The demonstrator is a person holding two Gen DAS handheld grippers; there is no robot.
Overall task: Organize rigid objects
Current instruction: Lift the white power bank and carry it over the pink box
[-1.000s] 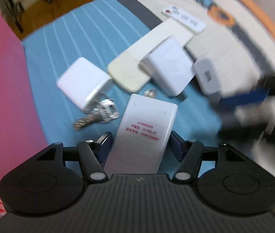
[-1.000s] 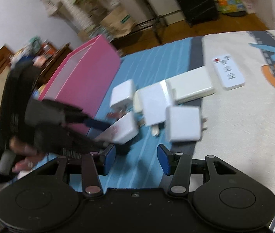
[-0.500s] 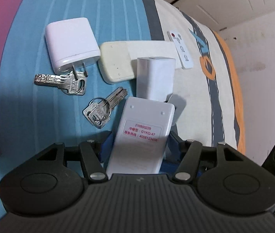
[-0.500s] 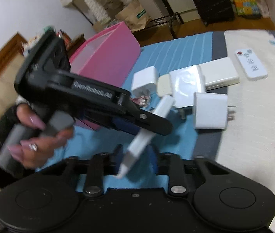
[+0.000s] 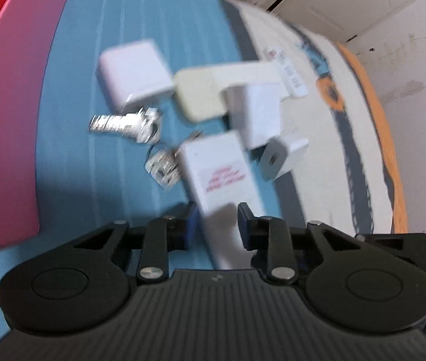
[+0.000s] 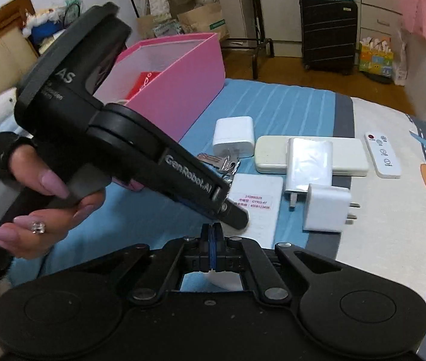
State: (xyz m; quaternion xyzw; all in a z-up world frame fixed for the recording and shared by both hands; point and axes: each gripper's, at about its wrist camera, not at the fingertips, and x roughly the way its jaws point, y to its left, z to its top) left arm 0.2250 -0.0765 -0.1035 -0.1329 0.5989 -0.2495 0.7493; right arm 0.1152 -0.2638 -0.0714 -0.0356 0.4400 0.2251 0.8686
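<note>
The left gripper [image 5: 216, 210] had just been closing, its tongs now narrowed onto the near end of the white remote [image 5: 222, 174], which lay face down on the blue striped bedspread [image 5: 116, 180]. In the left wrist view the pads seemed to touch its sides, though blur made the contact hard to judge. The remote's back carried a red-printed label; in the right wrist view [image 6: 256, 201] the lines "210900229" and "GYKQ-47" could be read, the rest too small. The left gripper's black body bore "GenRobot.AI" in white, with "AS" higher up on its housing, and a hand [image 6: 41, 210] gripped its handle.

The right gripper [image 6: 212, 234] had its tongs pressed together with nothing between them.

Around the remote lay two sets of keys [image 5: 128, 123], a square white charger [image 5: 134, 75], a cream power bank [image 6: 312, 158] with a glossy white adapter [image 6: 309, 164] across it, a small plug adapter [image 6: 327, 209] and a slim white remote [image 6: 382, 158] with a red button. A pink box [image 6: 179, 87] stood at the bedspread's edge, something red inside
</note>
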